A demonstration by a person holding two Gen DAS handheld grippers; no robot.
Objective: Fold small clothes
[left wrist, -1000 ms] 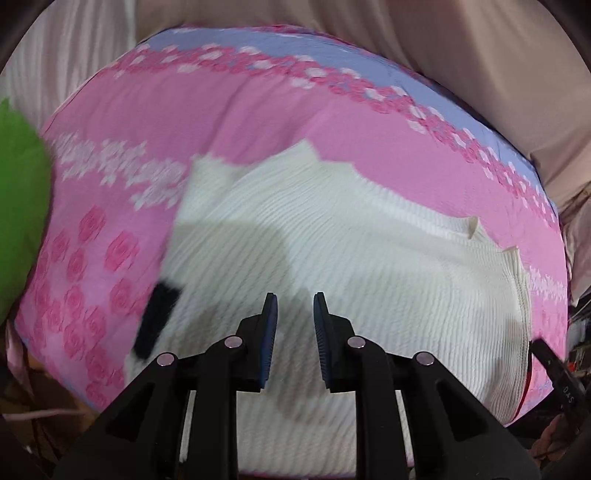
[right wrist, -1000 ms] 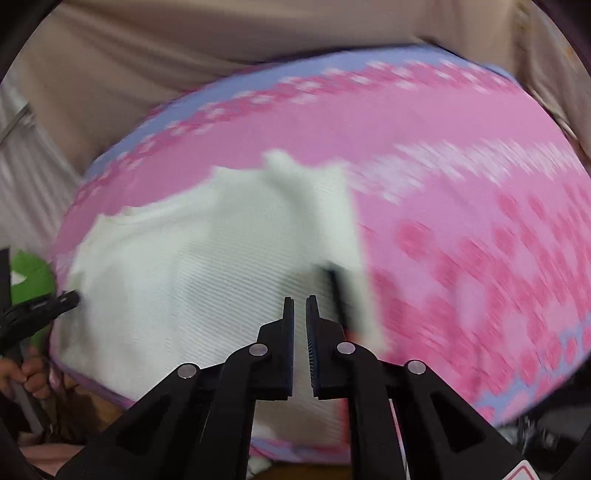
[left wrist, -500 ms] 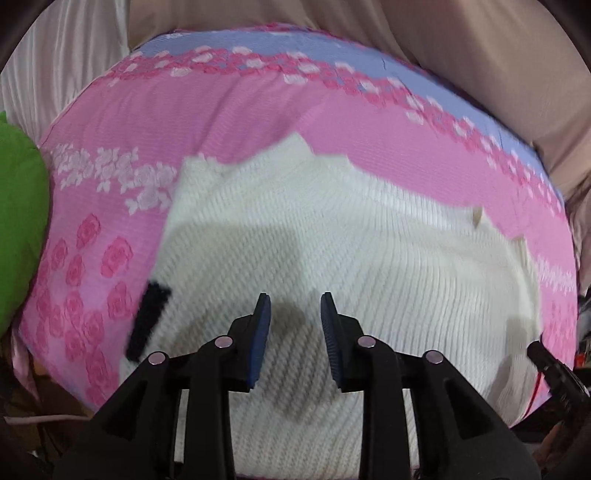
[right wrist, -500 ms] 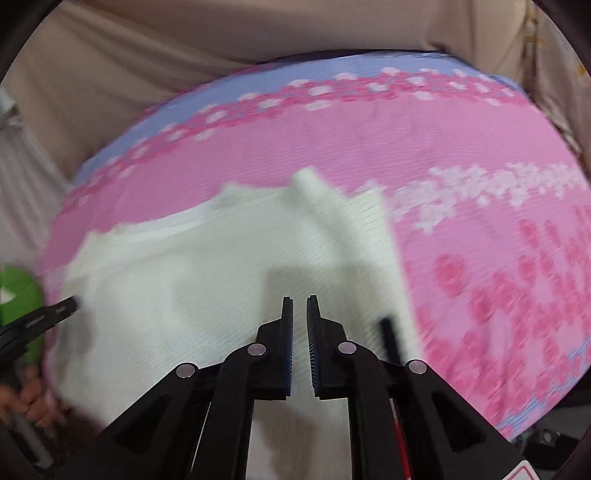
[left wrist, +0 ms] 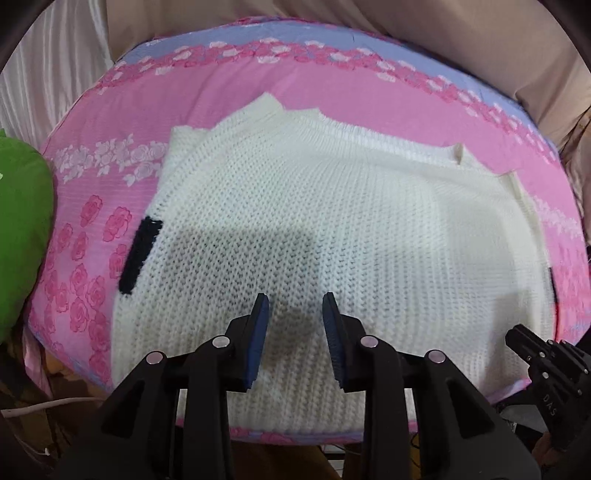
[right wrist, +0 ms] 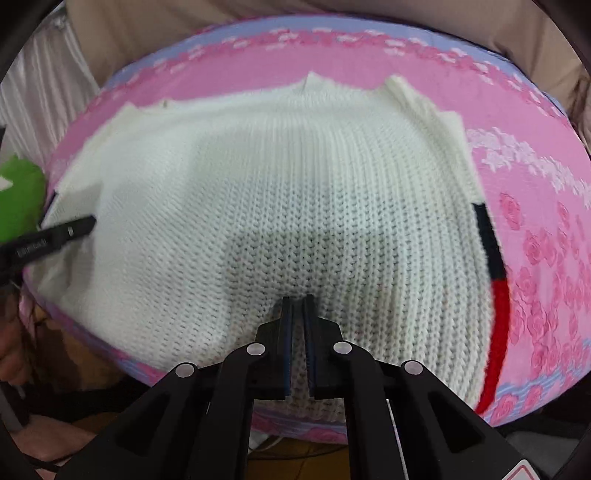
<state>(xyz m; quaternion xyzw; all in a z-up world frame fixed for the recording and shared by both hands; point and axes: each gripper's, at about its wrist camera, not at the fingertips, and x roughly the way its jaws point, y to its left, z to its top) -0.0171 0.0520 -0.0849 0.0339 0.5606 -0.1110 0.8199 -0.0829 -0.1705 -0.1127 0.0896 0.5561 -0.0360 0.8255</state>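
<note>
A white knitted sweater (left wrist: 332, 221) lies spread flat on a pink flowered cloth (left wrist: 221, 96); it also fills the right wrist view (right wrist: 277, 192). A black cuff (left wrist: 138, 254) shows at its left edge, and a black and red band (right wrist: 493, 266) at its right edge. My left gripper (left wrist: 296, 306) is open and empty just above the sweater's near part. My right gripper (right wrist: 297, 301) is shut with its tips low over the near hem; no cloth shows between the pads. Each gripper's tip shows in the other's view, the right one (left wrist: 532, 347) and the left one (right wrist: 66, 232).
A green cushion (left wrist: 18, 236) lies at the table's left edge and shows too in the right wrist view (right wrist: 18, 195). Beige fabric (left wrist: 443, 33) and white curtain (left wrist: 48, 77) stand behind the table. The table's near edge (left wrist: 295, 435) drops off below the hem.
Both grippers have come lower and nearer the sweater. The left jaws have opened wider. The right gripper has swung left over the sweater's middle and stayed shut.
</note>
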